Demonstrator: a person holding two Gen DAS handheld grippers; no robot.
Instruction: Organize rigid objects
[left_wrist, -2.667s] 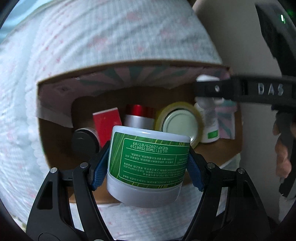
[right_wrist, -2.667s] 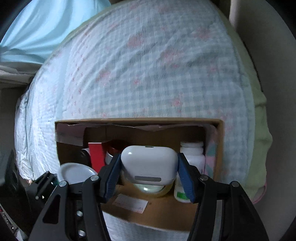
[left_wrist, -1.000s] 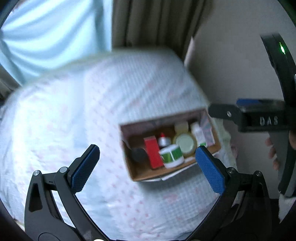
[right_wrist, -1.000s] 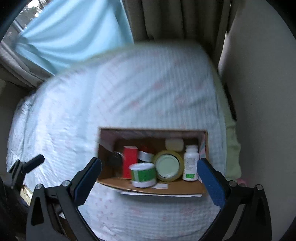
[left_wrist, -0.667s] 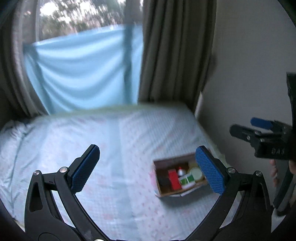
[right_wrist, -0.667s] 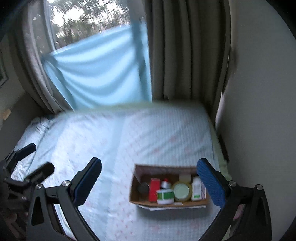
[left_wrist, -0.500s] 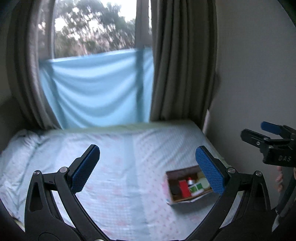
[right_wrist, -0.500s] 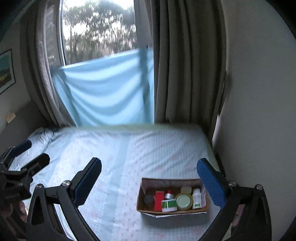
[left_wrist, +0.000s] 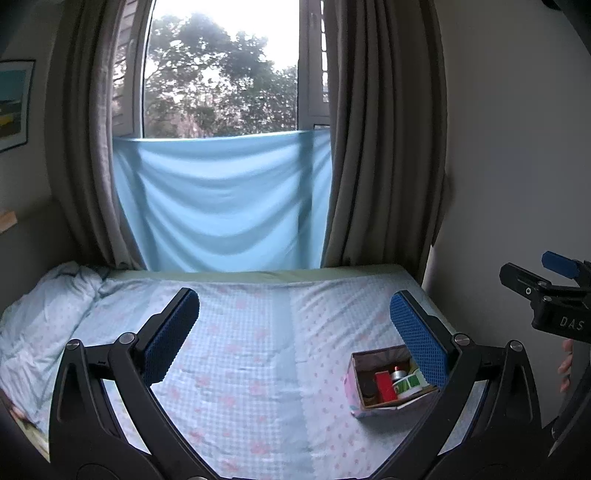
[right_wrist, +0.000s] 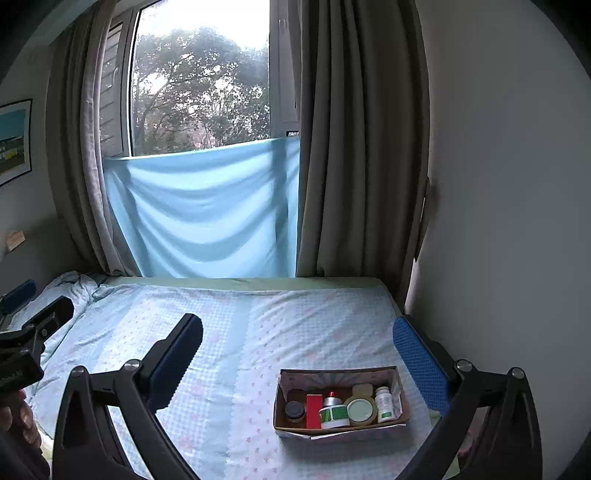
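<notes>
Cardboard box (right_wrist: 340, 428) is sitting on the bed (right_wrist: 236, 354), toward its right side near the wall; it is holding, left to right, a dark-lidded jar (right_wrist: 294, 410), a red box (right_wrist: 314, 405), a silver can with red cap (right_wrist: 331, 401), a green-labelled white jar (right_wrist: 334, 416), a roll of tape (right_wrist: 361, 411) and a white bottle with green label (right_wrist: 384, 404), with a pale case (right_wrist: 362, 389) lying behind the tape. Label text on these items is showing too small to read. Left gripper (left_wrist: 293, 338) is hanging well above the bed with blue pads spread wide and nothing between them; right gripper (right_wrist: 297, 354) is likewise standing wide apart and empty. In the left wrist view the right gripper's body is showing raised lettering "DAS" at the right edge, with fingertips of a hand (left_wrist: 565, 363) beside it. A blue cloth (right_wrist: 203, 210) is hanging across the lower window between grey curtains (right_wrist: 351, 147). Against 2.7 s ago: the left gripper was clamping the green-labelled jar, printed "EXP: 2029/07/09", and the right was clamping the pale case, both at the box; both items are now lying inside it, and both grippers are sitting far back from it.
</notes>
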